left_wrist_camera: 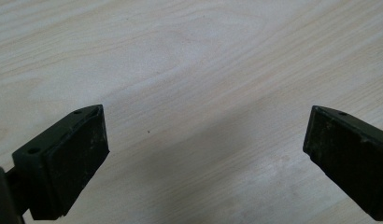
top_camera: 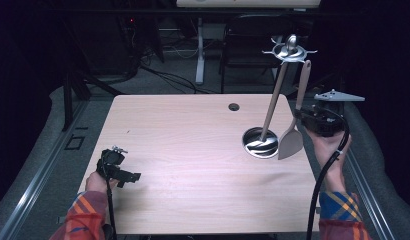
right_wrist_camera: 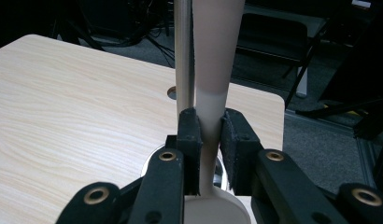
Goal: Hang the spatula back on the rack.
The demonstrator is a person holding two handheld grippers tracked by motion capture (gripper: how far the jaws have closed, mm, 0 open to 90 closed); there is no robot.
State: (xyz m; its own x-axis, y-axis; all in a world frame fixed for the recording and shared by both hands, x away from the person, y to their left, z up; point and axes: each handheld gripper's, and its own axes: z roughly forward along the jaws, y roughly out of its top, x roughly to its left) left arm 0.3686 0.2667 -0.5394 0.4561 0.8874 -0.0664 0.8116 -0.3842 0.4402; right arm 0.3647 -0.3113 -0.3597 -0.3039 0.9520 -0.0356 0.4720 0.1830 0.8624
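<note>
One spatula [top_camera: 292, 140] hangs on one metal stand [top_camera: 267, 117]. Two hand-held grippers are present, the left hand-held gripper [top_camera: 134, 176] and the right hand-held gripper [top_camera: 299, 114], over one counter [top_camera: 193, 150].

Plaid sleeves [top_camera: 88, 212] in orange, red and blue, crossed with yellow lines, are worn on both forearms. The left gripper [left_wrist_camera: 206, 154] is built in black, with two blocky jaws whose flat pads [left_wrist_camera: 77, 161] are scuffed. The right gripper [right_wrist_camera: 210, 149] is black too; brass-ringed holes are set in its linkage, a grey three-cornered plate [top_camera: 339, 96] is mounted on top, and a thick black cable [top_camera: 324, 180] is trailed from it.
</note>
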